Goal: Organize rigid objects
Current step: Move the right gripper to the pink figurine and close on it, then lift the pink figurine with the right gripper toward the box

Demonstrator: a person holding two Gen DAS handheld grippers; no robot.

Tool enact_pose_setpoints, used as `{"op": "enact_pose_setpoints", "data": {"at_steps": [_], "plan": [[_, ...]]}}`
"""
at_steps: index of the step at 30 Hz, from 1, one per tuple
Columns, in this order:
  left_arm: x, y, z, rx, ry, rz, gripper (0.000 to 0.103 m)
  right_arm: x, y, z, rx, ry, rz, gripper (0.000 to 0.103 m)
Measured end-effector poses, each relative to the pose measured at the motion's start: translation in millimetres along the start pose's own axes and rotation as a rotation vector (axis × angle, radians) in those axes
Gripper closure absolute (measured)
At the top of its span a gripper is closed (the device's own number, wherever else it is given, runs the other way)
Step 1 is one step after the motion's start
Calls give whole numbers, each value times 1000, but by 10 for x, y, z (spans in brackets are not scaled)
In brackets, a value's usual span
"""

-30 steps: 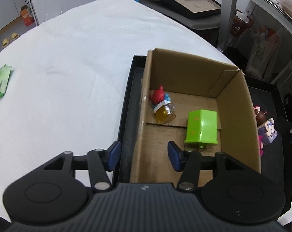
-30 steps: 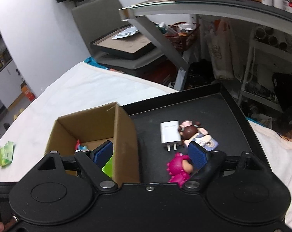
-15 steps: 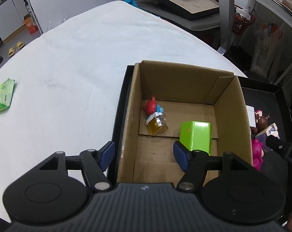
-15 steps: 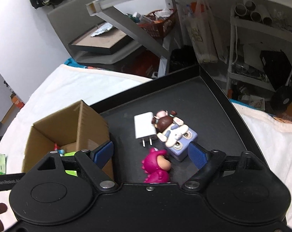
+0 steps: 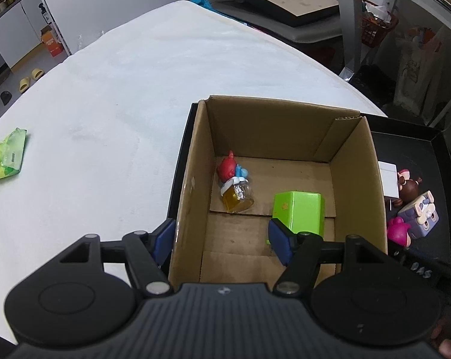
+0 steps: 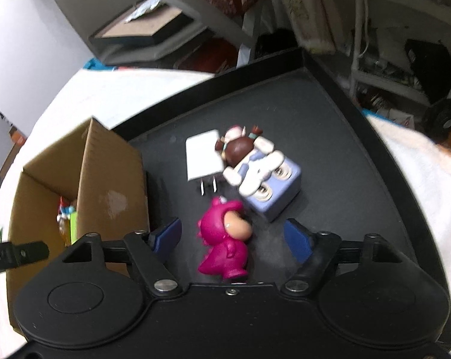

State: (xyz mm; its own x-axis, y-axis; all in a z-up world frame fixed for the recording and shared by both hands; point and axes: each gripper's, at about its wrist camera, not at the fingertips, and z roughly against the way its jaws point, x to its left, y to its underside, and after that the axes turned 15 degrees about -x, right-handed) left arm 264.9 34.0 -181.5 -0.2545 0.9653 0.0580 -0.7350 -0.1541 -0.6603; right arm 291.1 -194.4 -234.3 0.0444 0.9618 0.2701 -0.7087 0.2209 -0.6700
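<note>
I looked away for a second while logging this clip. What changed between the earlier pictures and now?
The right gripper moved off the cardboard box wall and over the black tray; its open jaws now straddle the pink figure without closing. The left gripper stayed open above the box. Nothing was grasped or released. The green block, small jar, white charger and purple cube stayed put.
</note>
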Motion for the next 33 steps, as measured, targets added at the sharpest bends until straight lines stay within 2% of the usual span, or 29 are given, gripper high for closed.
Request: {"op": "enact_pose_setpoints", "data": {"at_steps": [2, 3, 5, 12, 20, 27, 33], "plan": [[-11, -3, 6, 0, -4, -5, 37, 21, 41, -57, 30, -2, 14, 50], [-16, -3, 8, -1, -6, -9, 37, 23, 65, -95, 47, -8, 13, 61], [-28, -3, 8, 0, -9, -10, 37, 55, 76, -85, 30, -8, 41, 69], [-13, 6, 24, 2, -7, -9, 37, 95, 58, 52, -40, -42, 69, 69], [35, 32, 74, -2, 10, -9, 37, 65, -27, 145, -80, -63, 49, 69], [125, 42, 86, -7, 24, -2, 37, 165, -154, 446, -165, -103, 89, 69], [215, 59, 73, -8, 37, 18, 37, 225, -263, 553, -199, -94, 95, 69]]}}
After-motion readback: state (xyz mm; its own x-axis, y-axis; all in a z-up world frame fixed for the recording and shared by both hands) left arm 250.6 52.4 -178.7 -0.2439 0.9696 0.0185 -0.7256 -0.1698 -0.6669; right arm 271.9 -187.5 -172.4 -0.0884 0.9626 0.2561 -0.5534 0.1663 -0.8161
